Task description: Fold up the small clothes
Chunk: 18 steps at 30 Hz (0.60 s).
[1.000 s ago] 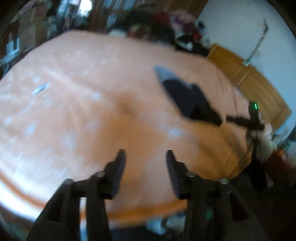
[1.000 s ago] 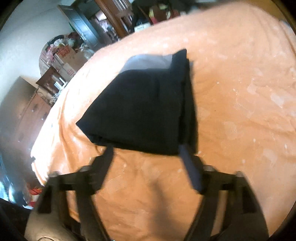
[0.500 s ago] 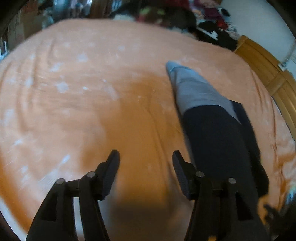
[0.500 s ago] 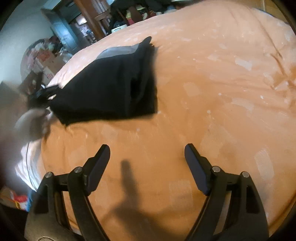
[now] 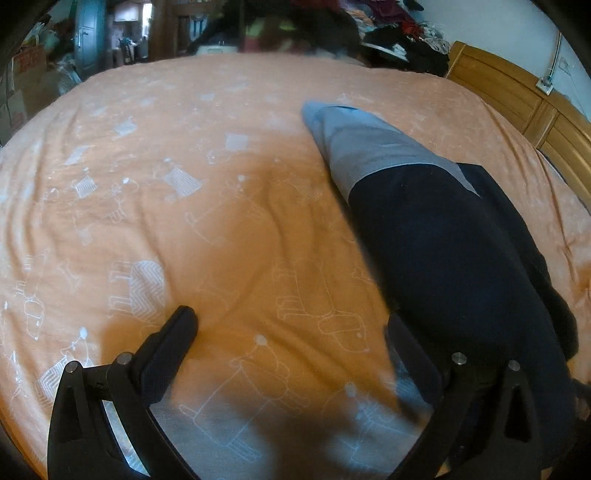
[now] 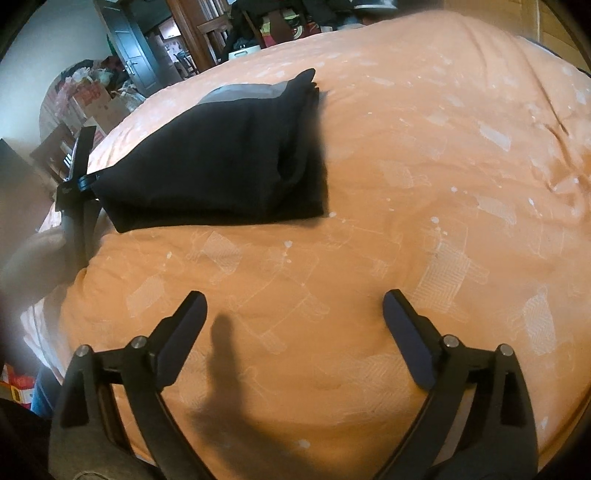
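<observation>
A folded black garment with a grey band [image 5: 454, 236] lies on the orange bedspread [image 5: 184, 221], at the right of the left wrist view. The same black garment [image 6: 221, 158] sits upper left in the right wrist view. My left gripper [image 5: 291, 325] is open just above the spread, its right finger touching or nearly touching the garment's near end. My right gripper [image 6: 293, 310] is open and empty over bare bedspread [image 6: 443, 184], well clear of the garment. The left gripper [image 6: 79, 162] shows at the garment's left end in the right wrist view.
A wooden headboard [image 5: 517, 96] runs along the right. Piled clothes [image 5: 388, 29] lie beyond the far side of the bed. A door [image 6: 129, 55] and boxes [image 6: 88, 99] stand off the bed's far left. A hand [image 6: 33, 254] shows at the left edge.
My left gripper has swung down next to the garment and opened wider. My right gripper has pulled back from the garment, which now lies flat and released.
</observation>
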Each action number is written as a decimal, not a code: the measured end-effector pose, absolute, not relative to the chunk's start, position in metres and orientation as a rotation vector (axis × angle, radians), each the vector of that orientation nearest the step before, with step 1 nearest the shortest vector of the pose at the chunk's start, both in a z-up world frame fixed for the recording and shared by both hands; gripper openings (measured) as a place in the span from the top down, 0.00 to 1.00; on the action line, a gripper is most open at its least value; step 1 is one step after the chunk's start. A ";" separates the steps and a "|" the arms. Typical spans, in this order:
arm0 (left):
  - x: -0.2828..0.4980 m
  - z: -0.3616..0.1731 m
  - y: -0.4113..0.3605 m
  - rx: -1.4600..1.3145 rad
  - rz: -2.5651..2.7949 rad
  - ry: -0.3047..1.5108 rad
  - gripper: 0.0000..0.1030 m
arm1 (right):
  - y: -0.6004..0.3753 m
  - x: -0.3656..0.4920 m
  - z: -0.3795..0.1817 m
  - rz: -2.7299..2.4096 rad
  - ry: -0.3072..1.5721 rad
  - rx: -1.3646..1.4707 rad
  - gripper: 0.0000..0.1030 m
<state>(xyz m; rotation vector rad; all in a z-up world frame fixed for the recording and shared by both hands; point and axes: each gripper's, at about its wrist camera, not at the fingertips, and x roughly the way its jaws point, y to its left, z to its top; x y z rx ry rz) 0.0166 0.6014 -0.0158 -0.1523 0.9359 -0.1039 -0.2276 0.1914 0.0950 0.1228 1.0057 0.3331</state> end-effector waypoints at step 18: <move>0.000 -0.008 0.605 -0.157 -0.102 0.927 0.00 | 0.286 -0.237 0.160 0.470 0.829 -0.003 0.17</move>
